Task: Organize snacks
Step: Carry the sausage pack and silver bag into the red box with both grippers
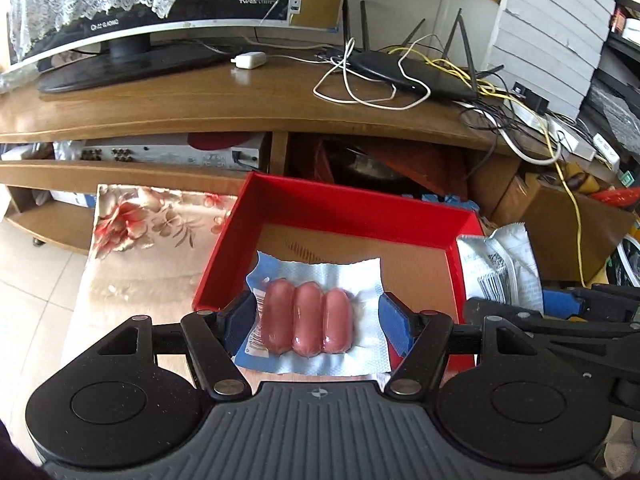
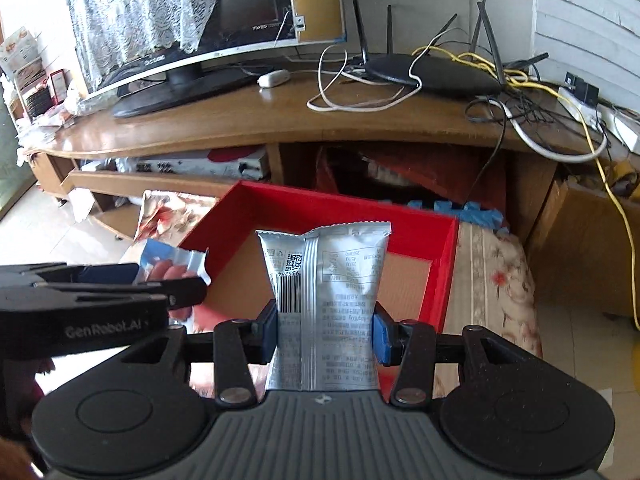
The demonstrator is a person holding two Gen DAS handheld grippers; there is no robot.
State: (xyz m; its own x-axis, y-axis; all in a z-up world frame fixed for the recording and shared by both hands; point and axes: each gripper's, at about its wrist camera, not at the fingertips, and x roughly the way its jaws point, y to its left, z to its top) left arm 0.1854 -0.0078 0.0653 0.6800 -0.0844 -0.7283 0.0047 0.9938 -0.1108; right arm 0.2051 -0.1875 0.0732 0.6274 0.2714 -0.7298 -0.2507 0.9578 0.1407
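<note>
A sausage pack (image 1: 307, 320), three pink sausages sealed in clear and pale blue film, sits between the blue pads of my left gripper (image 1: 316, 322), which is shut on it. It hangs over the near left part of a red box (image 1: 332, 204) with a bare cardboard floor. My right gripper (image 2: 325, 330) is shut on a silver snack bag (image 2: 328, 292), held upright above the same red box (image 2: 444, 264). That bag (image 1: 500, 268) also shows at the right of the left wrist view. The sausage pack (image 2: 168, 266) and the left gripper's fingers (image 2: 184, 292) appear at the left of the right wrist view.
The box rests on a floral cloth (image 1: 152, 240). Behind it stands a low wooden TV cabinet (image 1: 224, 108) carrying a monitor (image 1: 132, 12), a black router (image 1: 416, 72) and tangled cables (image 1: 520, 120). Cardboard boxes (image 1: 568, 232) stand at the right, tiled floor at the left.
</note>
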